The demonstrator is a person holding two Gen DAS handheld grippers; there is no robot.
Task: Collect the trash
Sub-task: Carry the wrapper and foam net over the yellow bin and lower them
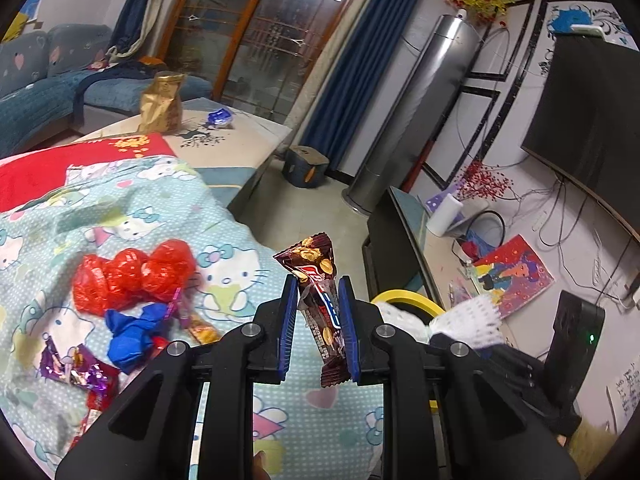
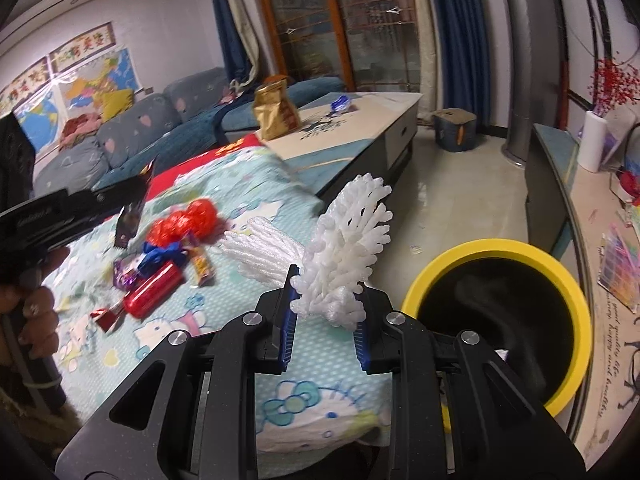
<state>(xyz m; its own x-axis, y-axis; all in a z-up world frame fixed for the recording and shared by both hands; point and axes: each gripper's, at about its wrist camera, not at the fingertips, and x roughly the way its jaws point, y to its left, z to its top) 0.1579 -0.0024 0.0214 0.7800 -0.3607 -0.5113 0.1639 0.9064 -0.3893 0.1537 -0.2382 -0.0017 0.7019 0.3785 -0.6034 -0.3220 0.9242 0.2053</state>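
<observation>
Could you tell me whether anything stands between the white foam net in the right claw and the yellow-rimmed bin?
Nothing visible does. The right claw is shut on the white foam net, and the yellow-rimmed bin stands open just to its right, beside the cartoon-print cloth, with only bare floor and air between them.

Blue sofa [image 2: 152, 128], blue curtains [image 1: 352, 64], pale tiled floor [image 2: 452, 200]

glossy foil wrapper [image 1: 320, 300], white foam netting [image 2: 348, 248]
</observation>
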